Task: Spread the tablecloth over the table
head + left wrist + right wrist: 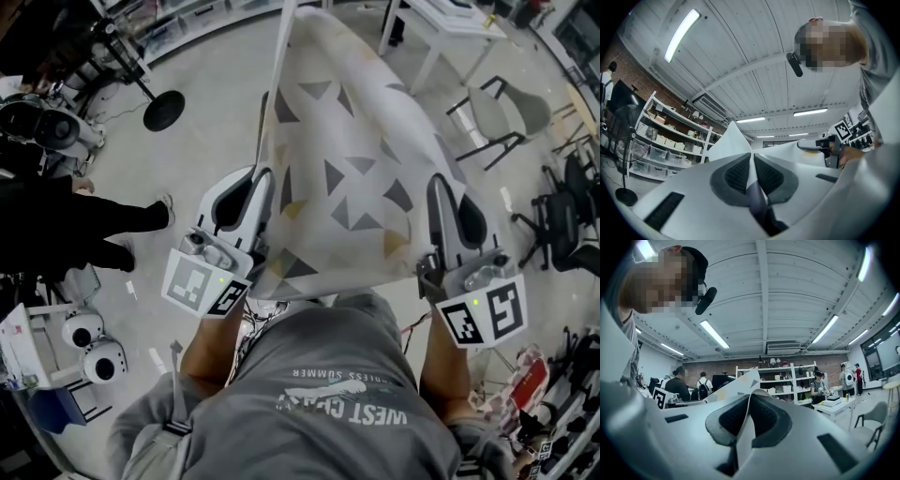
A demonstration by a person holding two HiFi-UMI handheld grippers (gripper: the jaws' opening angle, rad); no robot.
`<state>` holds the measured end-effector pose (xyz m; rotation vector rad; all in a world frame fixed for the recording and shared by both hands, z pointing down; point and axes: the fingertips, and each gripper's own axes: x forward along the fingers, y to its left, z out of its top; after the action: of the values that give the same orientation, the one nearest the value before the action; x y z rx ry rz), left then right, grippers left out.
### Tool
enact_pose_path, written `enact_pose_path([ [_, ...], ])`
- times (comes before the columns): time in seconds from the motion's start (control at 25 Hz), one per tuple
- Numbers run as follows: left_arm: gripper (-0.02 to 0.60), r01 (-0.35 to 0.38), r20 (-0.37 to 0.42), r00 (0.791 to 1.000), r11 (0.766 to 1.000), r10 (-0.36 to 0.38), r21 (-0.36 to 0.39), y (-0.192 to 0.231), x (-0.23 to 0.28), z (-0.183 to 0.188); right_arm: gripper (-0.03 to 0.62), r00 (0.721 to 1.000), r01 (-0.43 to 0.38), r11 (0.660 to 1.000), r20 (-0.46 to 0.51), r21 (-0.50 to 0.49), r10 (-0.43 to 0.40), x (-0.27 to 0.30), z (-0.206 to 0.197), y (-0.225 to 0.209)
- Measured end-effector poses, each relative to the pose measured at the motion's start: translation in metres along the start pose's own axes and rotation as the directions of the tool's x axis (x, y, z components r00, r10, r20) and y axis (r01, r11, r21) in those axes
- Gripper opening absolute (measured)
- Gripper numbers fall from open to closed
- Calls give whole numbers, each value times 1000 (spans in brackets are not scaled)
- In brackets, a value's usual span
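Note:
The tablecloth [347, 178], white with grey and yellow triangles, hangs in the air in front of me, held by its near edge and stretching away above the floor. My left gripper [260, 183] is shut on the cloth's near left corner. My right gripper [441, 187] is shut on the near right corner. In the left gripper view a fold of cloth [752, 176] is pinched between the dark pads [737, 176]. The right gripper view likewise shows the cloth edge [748, 423] clamped between the pads [766, 416]. Each gripper view shows the other gripper across the cloth.
A white table [450, 21] stands far ahead on the right, with chairs [502, 117] beside it. A bystander's dark legs [103, 225] are at my left, near a stand's round base [164, 110]. Shelving [661, 145] and several people [679, 383] line the room's walls.

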<state>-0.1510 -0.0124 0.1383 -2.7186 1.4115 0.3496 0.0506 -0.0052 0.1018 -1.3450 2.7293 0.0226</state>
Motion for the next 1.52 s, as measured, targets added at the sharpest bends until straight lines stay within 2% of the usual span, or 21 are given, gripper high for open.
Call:
enact_pose_path([
  [0.28,18,-28,-38,999,1000,28,-5,29,29,-25,12,999,26,999,-28,23,-25,30,-23,-38],
  [0.6,18,-78,-95,992,997,77,-11,55,51,-53,12,997,21,998,-74,52,-17,60,-51,-68],
  [0.88,17,-124,-157,981,992,118,-28,100,93,-99,12,990,41,997,-136,71,-31,107,-94,-120],
  [1.12,17,-166,-228,962,984,149,-58,133,124,-147,12,978,69,993,-205,96,-48,136,-137,-165],
  [1.28,17,-212,-276,943,975,185,-70,171,135,-185,12,968,78,992,-245,102,-51,166,-174,-187],
  [1.52,15,-277,-331,913,958,238,-76,236,105,-266,12,943,97,993,-325,73,-69,199,-260,-184],
])
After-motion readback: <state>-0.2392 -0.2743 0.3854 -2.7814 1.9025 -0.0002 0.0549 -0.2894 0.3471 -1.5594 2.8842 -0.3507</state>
